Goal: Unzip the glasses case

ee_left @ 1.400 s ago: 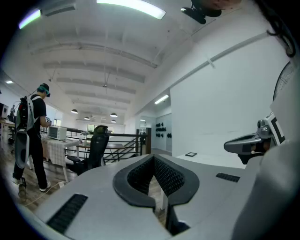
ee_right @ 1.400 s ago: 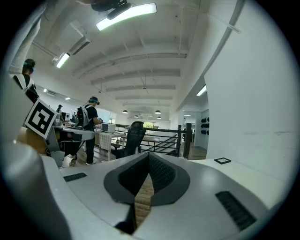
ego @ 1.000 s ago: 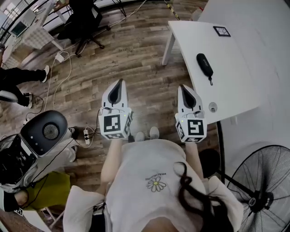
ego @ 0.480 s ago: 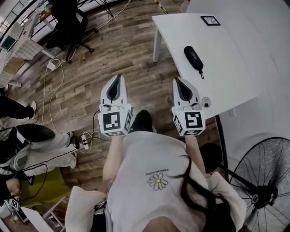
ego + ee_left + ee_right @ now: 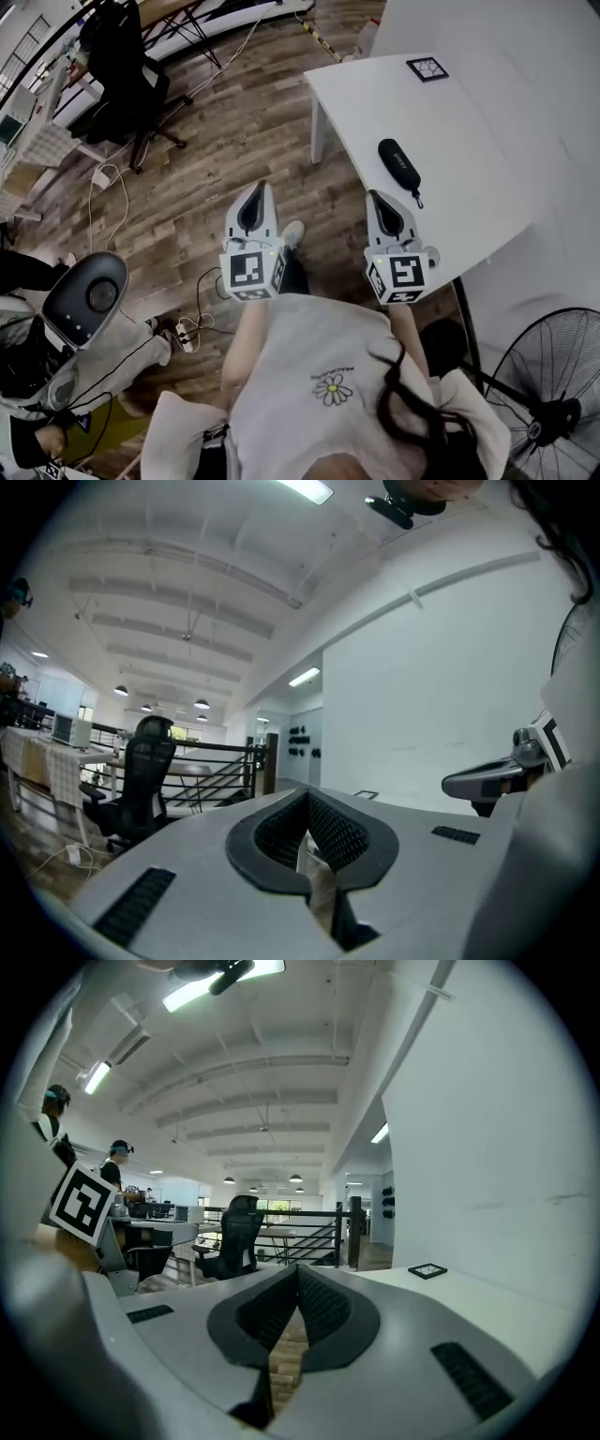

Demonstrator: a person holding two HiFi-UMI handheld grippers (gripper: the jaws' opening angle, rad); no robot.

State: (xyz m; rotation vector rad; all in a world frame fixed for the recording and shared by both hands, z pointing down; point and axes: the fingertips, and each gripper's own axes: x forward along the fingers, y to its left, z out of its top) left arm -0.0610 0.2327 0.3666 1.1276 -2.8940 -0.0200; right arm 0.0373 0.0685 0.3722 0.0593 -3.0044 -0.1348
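Note:
The black glasses case (image 5: pixel 399 164) lies zipped shut on the white table (image 5: pixel 459 122), its pull cord trailing toward the near edge. My right gripper (image 5: pixel 379 198) hovers at the table's near left edge, a short way from the case, jaws shut and empty. My left gripper (image 5: pixel 256 187) is over the wooden floor left of the table, also shut on nothing. In the left gripper view the pads (image 5: pixel 330 829) meet at the tip of the left gripper (image 5: pixel 305 795). The right gripper (image 5: pixel 298 1267) looks along the table (image 5: pixel 487 1307); the case is hidden there.
A square marker card (image 5: pixel 427 67) lies at the table's far end. A black office chair (image 5: pixel 127 66) stands far left, a grey-and-white machine (image 5: pixel 84 295) and a power strip (image 5: pixel 187 328) on the floor at left, a floor fan (image 5: pixel 553 394) at lower right.
Both grippers have moved forward toward the table with the person. The case now lies closer to the right gripper's tips. Both stay shut.

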